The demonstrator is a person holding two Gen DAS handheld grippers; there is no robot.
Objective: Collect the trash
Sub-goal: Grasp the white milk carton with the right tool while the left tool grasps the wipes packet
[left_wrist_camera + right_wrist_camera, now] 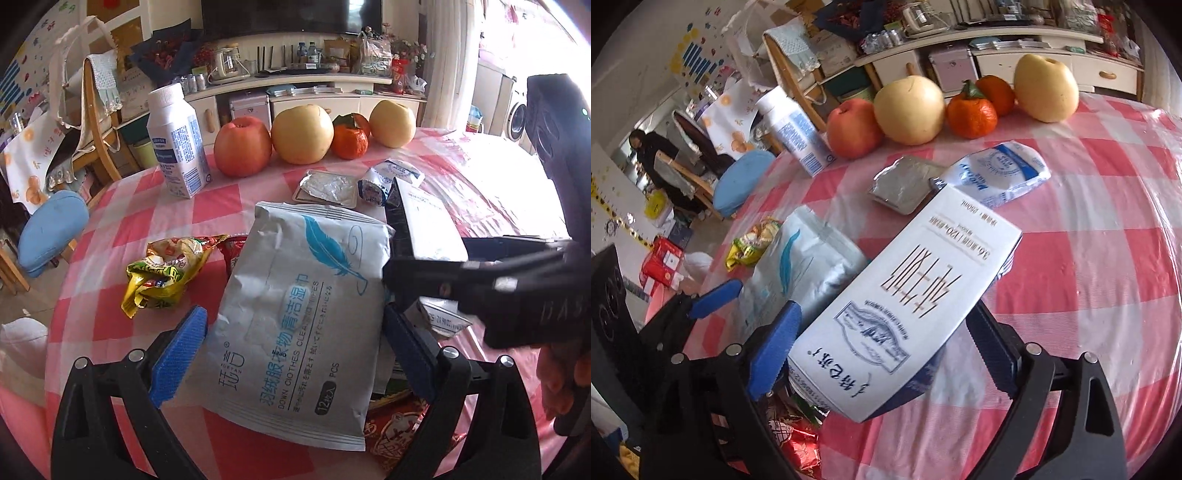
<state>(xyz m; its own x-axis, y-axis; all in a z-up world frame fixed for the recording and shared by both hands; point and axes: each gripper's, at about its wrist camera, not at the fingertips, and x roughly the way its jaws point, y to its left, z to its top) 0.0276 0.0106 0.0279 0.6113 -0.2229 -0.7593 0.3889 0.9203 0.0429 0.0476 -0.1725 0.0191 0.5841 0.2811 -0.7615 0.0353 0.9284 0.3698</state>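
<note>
Wipes pack (295, 302): between the left claw's (291, 350) spread pads, apparently unpressed.
Milk carton (905, 306): lying between the right claw's (882, 354) wide-apart pads, tilted, over wrappers on the counter (1089, 258).

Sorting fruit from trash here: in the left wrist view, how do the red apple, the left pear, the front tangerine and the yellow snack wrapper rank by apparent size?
1. Left pear
2. Red apple, slightly smaller
3. Front tangerine

Yellow snack wrapper: unranked, since it is crumpled and nearer the camera.

Checked tablecloth (122, 206) under fruit (302, 133), wrappers (166, 273)
</note>
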